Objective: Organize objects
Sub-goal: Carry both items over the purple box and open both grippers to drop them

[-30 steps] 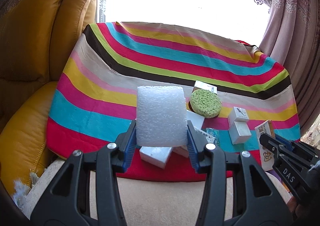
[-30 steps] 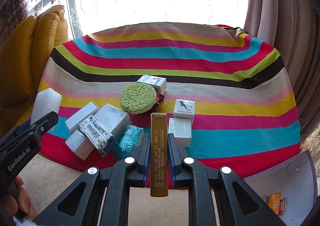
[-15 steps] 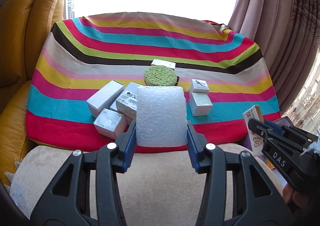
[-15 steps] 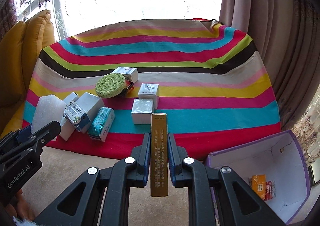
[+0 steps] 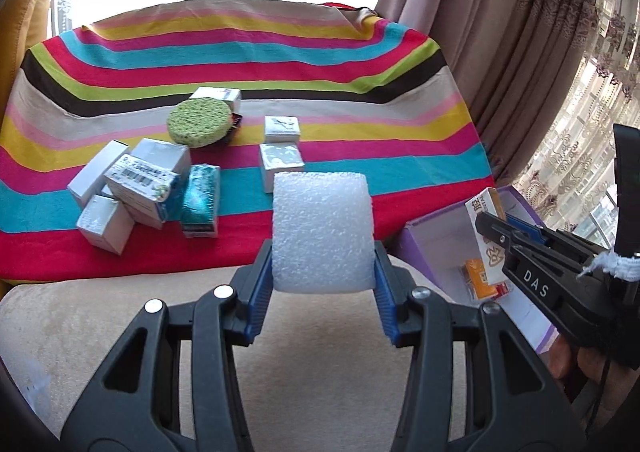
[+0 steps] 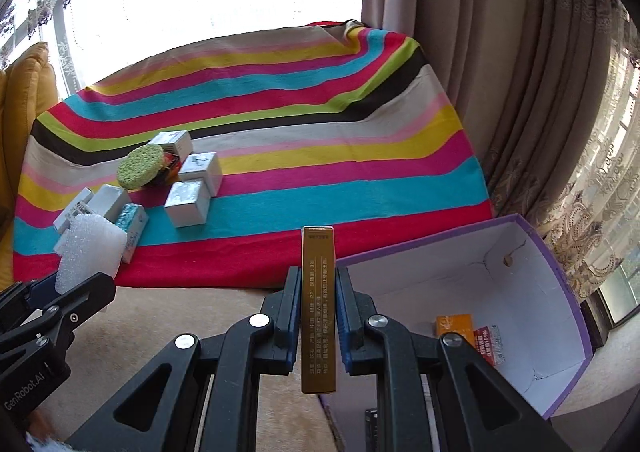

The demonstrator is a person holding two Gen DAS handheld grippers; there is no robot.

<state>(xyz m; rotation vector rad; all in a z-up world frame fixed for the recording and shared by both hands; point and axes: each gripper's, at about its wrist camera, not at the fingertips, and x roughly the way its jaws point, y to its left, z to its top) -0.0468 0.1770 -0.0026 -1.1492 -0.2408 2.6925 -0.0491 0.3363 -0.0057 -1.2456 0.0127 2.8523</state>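
Foam block [image 5: 322, 232], white and pebbly, sits clamped between the blue pads of the left gripper [image 5: 323, 284], held above a beige cushion [image 5: 320, 372]. The right gripper [image 6: 318, 316] grips a slim gold box [image 6: 319, 308] on its narrow edge; small Chinese print runs down that edge, too fine to read apart from "PP". In the left wrist view the same box shows a white and gold face, and the right gripper's arm bears the letters "DAS". In the right wrist view the left gripper's arm reads "GenRobot.AI".

Just right of the gold box stands an open purple box [image 6: 560, 268] with a white inside, holding an orange packet [image 6: 454, 326] and a red-and-white packet [image 6: 488, 344] with unreadable print.

Behind lies a striped blanket [image 5: 280, 48]. On it rest a round green sponge [image 5: 200, 123], several small white and silver boxes [image 5: 280, 160], one carton with a barcode label [image 5: 140, 182], and a teal packet [image 5: 200, 200].
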